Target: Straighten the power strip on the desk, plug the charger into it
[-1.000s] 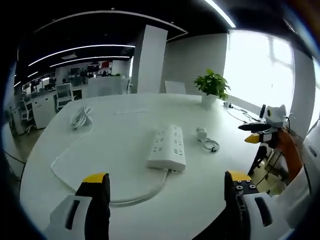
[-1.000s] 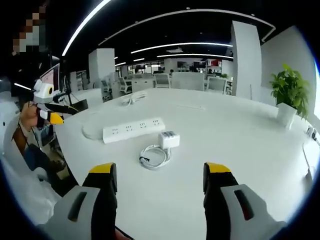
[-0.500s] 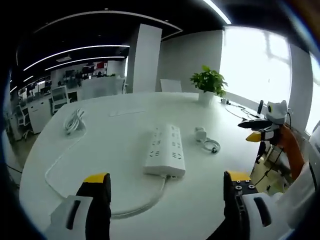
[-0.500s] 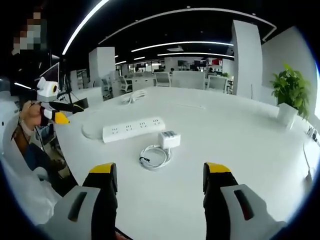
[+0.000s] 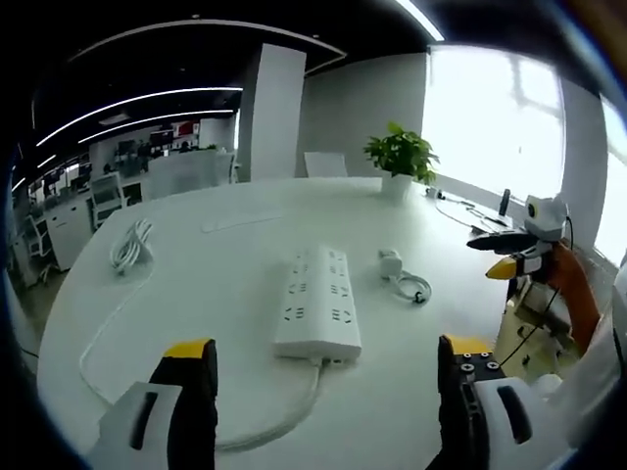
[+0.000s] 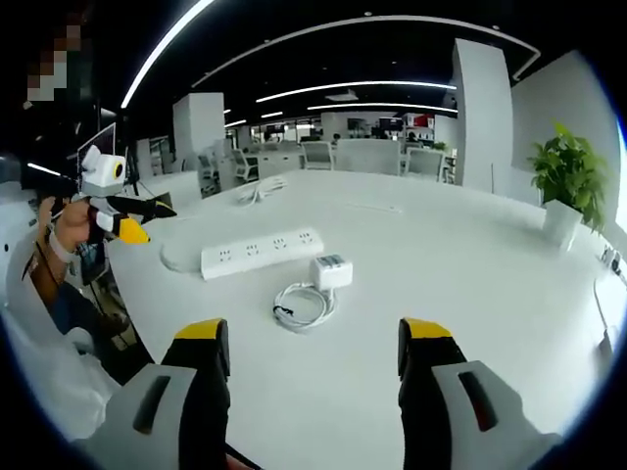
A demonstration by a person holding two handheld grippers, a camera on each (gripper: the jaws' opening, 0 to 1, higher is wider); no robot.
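In the left gripper view the whole scene has shifted since the earlier frames, so the camera has been moved; the strip (image 5: 316, 303) is now seen nearer and more end-on. In the right gripper view the scene is unchanged, but the left gripper (image 6: 137, 218), seen at the left edge, has been carried further in over the desk rim.

The strip lies flat on the white desk (image 5: 216, 255), between the spread jaws of the left gripper (image 5: 326, 360) but well ahead of them. Its cord (image 5: 279, 416) is looped back from the near end toward the desk edge. The charger (image 5: 391, 262) stands just right of the strip, apart from it, with its coiled cable (image 5: 412, 288) beside it. The right gripper (image 5: 502, 257) is held off the desk's right edge.

In the right gripper view the charger (image 6: 331, 271) and its coil (image 6: 303, 305) lie ahead of the right gripper (image 6: 313, 355), whose jaws are held wide and empty; the strip (image 6: 262, 254) lies beyond.

A potted plant (image 5: 400, 161) stands at the far side, and a second bundled cable (image 5: 128, 247) lies at the far left. A pillar (image 5: 270, 116) rises behind.

The strip's cord is partly hidden by the left jaw. Socket details are too small to make out.
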